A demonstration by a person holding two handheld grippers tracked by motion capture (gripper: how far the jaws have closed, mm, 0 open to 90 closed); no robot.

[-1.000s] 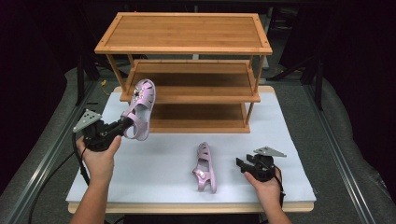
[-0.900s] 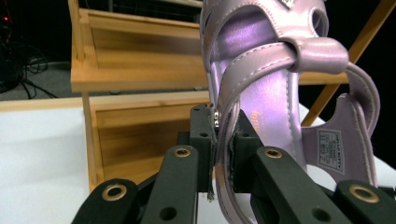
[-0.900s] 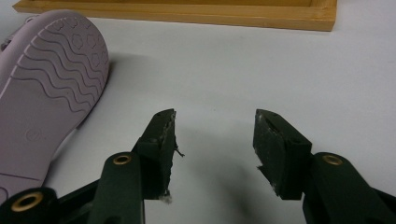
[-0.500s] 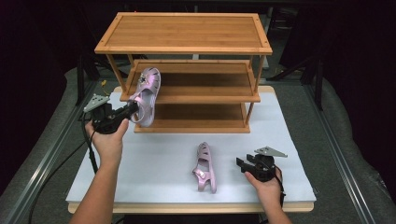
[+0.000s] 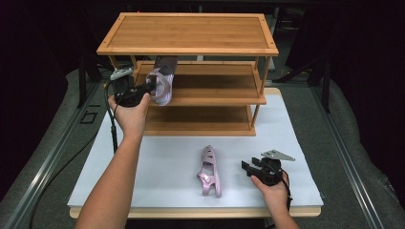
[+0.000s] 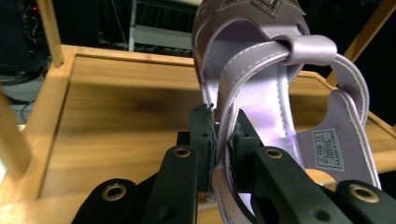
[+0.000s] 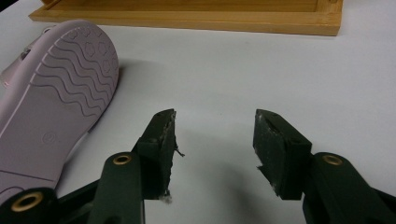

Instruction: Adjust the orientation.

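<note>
A pale purple sandal [image 5: 162,78] hangs tilted at the left end of the wooden rack's middle shelf [image 5: 215,88], toe pointing into the rack. My left gripper [image 5: 152,89] is shut on it. In the left gripper view the jaws pinch the sandal's [image 6: 261,93] side edge near the strap, above the shelf board [image 6: 112,107]. The matching sandal [image 5: 210,171] lies on its side on the white table. My right gripper [image 5: 244,167] rests just right of it, open and with nothing between its fingers. The right gripper view shows its gripper [image 7: 212,135] beside the sandal's wavy sole [image 7: 56,116].
The three-tier bamboo rack [image 5: 188,33] stands at the back of the white table top [image 5: 157,157]; its bottom shelf [image 5: 200,121] is bare. The rack's left posts [image 5: 111,62] stand close to my left hand. A black cable [image 5: 113,136] trails from the left gripper.
My left hand has carried the sandal up and away from me, from beside the rack's left front to the middle shelf's left end. The right gripper and the other sandal have stayed put.
</note>
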